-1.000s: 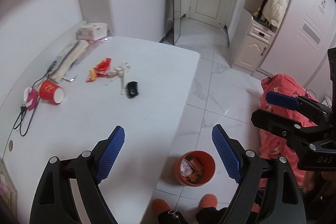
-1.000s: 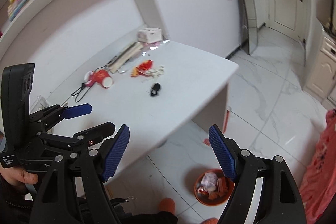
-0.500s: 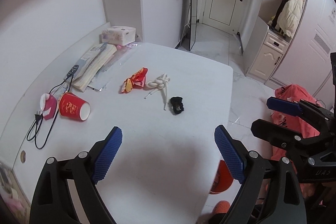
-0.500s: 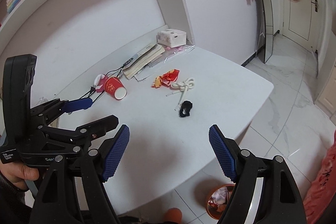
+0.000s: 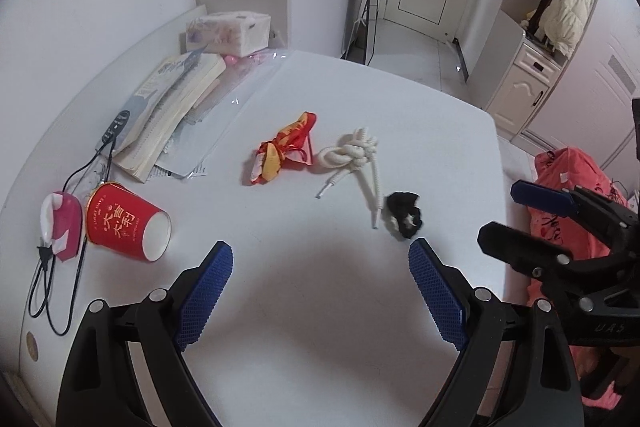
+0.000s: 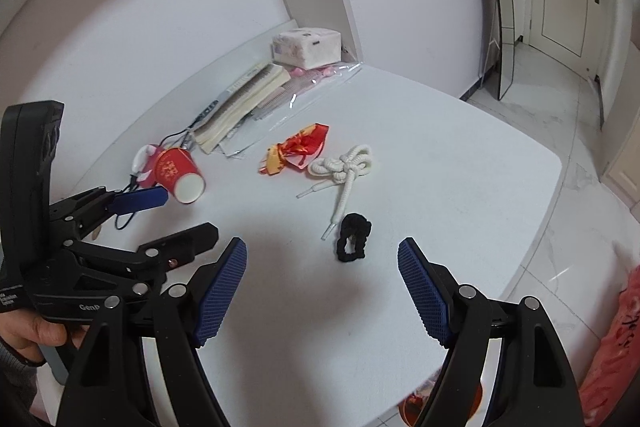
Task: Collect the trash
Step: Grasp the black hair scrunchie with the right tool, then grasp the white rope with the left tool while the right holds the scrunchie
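Trash (image 5: 285, 149) on the white counter (image 5: 420, 123): a crumpled red and yellow wrapper near the middle, lying flat. Just beside it, toward the door side, a knotted white cord (image 5: 352, 157), loose ends trailing toward the near edge. Close to those ends, a small black scrunchie (image 5: 403, 215), apart from the wrapper. Farther along the wall side, a red paper cup (image 5: 126, 223) tipped on its side, mouth toward the near edge, touching a pink and white charger (image 5: 60, 223) with a black cable (image 5: 52, 291) looped down beside it. Behind these, a stack of books (image 5: 172, 107), a clear plastic sleeve (image 5: 240, 95) and a tissue box (image 5: 228, 33) against the wall.

Left tool (image 5: 320, 297) held over the bare near part of the counter, blue pads (image 5: 204, 301) spread wide, nothing between them. Right tool (image 6: 322, 291) likewise spread wide and empty, pointed down at the counter with the scrunchie (image 6: 353, 237) just ahead of its fingers. Each tool seen at the edge of the other's view, side by side; a hand (image 6: 34, 333) gripping the left tool's handle in the right wrist view.

Below the counter's near edge in the right wrist view, part of an orange bin (image 6: 412, 407) on the tiled floor (image 6: 560, 307), mostly hidden by the tool. Red bag (image 5: 572, 187) off to the right of the counter.
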The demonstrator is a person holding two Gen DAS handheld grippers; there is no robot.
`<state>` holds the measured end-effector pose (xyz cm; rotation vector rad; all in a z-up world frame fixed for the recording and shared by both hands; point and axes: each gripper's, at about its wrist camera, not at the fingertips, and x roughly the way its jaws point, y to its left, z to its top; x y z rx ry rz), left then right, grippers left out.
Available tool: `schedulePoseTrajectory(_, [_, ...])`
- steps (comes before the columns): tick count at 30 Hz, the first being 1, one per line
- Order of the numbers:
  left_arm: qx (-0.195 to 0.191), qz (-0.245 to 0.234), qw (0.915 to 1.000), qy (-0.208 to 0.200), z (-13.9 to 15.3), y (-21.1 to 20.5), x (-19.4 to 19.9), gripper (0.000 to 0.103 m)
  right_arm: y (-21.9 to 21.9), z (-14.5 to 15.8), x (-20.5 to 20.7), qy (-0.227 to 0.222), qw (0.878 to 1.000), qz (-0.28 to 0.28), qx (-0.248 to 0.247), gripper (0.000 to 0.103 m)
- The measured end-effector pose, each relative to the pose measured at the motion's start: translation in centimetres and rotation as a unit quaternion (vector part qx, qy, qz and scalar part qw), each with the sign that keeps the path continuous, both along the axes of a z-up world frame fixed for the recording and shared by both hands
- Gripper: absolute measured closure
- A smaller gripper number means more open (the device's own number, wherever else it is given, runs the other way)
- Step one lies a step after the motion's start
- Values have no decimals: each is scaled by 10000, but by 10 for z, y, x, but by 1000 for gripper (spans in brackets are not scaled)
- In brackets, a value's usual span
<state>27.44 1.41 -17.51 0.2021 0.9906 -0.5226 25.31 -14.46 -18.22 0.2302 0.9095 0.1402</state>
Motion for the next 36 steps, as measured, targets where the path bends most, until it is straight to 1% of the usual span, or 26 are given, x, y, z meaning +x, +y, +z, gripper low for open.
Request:
schedulePoseTrajectory(2, [-42,-18,10000,40,-6,-1,13,14,1,-12,12,44,10000,-10,-39,25])
schedulePoseTrajectory(4, [29,-33,10000,30,-11,-4,23,14,0,-26,25,122,9999,-22,-55,26])
schedulePoseTrajectory(6, [81,-39,9999,56,-16,-5,31,14,-1,-35,33,168,9998,-38,-52,26])
schedulePoseTrajectory(10, [44,-65,9998,162,-31,-2,43,14,-1,-53,46,298,9995,-63,-117,27])
schedulePoseTrajectory(12, [54,-60,9997,215,-38,-2,47,14,0,-64,53,421,9990,10,-163,37])
schedulePoseTrajectory(14, [50,-72,9995,295,-44,-2,48,14,3,-71,58,516,9983,128,-237,42])
schedulePoseTrajectory(16, [56,-89,9994,337,-48,-1,48,14,6,-76,60,551,9977,198,-345,44])
schedulePoseTrajectory(17, [53,-96,9993,350,-49,-2,48,14,7,-79,62,577,9974,236,-364,48])
schedulePoseTrajectory(18, [52,-93,9993,360,-49,-2,49,14,7,-82,64,611,9971,260,-375,56])
schedulePoseTrajectory(20, [44,-80,9993,374,-50,-2,50,14,7,-87,67,655,9965,301,-421,64])
schedulePoseTrajectory(23, [31,-84,9992,398,-50,-3,51,14,7,-85,70,581,9964,325,-521,71])
schedulePoseTrajectory(24, [20,-102,9992,396,-50,-4,52,14,8,-86,70,576,9963,317,-561,78])
schedulePoseTrajectory(26, [17,-135,9991,395,-50,-8,52,14,8,-86,69,555,9953,326,-726,86])
schedulePoseTrajectory(31, [-70,-329,9987,373,-45,-26,53,14,1,-85,62,530,9950,345,-778,90])
schedulePoseTrajectory(36, [-159,-593,9976,333,-44,-54,54,14,-25,-69,48,400,9978,13,-526,90])
